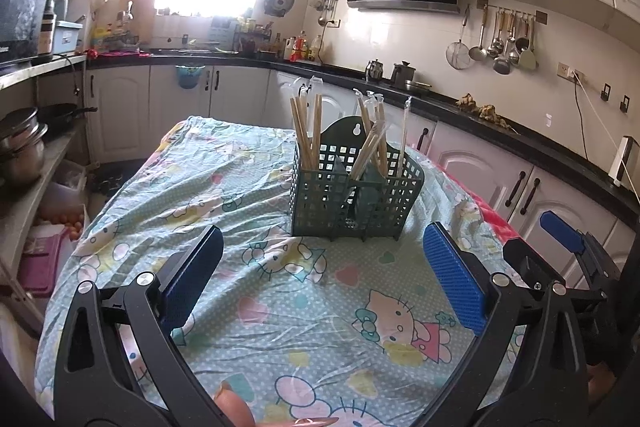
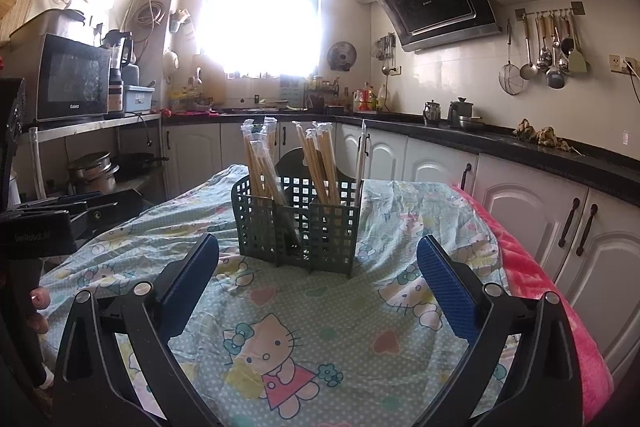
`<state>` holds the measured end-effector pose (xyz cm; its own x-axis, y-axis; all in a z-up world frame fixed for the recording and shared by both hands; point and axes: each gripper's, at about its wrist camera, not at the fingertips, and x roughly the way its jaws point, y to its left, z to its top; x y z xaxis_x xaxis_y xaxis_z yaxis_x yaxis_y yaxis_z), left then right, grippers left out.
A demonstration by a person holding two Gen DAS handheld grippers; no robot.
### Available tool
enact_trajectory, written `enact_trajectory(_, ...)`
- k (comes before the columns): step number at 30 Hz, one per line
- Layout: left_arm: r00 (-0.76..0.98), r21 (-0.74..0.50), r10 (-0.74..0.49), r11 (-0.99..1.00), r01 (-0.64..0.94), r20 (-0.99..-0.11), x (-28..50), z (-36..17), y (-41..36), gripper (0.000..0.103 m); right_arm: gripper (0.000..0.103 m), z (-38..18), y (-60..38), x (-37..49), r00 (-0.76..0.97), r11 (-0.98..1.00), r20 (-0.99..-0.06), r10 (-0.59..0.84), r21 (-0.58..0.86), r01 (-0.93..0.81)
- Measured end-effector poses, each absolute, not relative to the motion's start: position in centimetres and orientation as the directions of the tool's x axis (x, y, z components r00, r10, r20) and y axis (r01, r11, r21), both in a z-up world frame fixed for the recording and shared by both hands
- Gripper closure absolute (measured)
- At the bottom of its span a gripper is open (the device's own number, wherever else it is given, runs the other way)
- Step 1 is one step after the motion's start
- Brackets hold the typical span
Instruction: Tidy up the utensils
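Note:
A dark green slotted utensil holder point(image 1: 352, 199) stands upright on the cartoon-print tablecloth point(image 1: 280, 291). Several wrapped wooden chopstick pairs point(image 1: 306, 131) stand in its compartments. My left gripper point(image 1: 324, 259) is open and empty, a short way in front of the holder. In the right wrist view the holder point(image 2: 298, 223) and its chopsticks point(image 2: 320, 163) stand ahead of my right gripper point(image 2: 318, 267), which is open and empty. The right gripper also shows at the right edge of the left wrist view point(image 1: 560, 227).
The table's right edge has a pink blanket point(image 2: 560, 307) beside white cabinets point(image 2: 540, 211). A shelf with pots point(image 1: 20, 147) stands to the left. A black counter point(image 1: 440, 99) runs along the back and right walls.

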<state>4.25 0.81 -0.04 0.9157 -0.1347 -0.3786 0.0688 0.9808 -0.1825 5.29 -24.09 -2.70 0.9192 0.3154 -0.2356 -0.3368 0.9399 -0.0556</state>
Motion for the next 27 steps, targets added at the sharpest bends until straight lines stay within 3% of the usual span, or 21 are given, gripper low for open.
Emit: enact_trajectory(27,0.917,-0.179,-0.121,0.982,0.055,-0.379,4.29,0.04,0.97,0.011,0.006,-2.67,-23.98,5.21,0.919,0.938,-0.233,0.318,-0.065,-0.341)
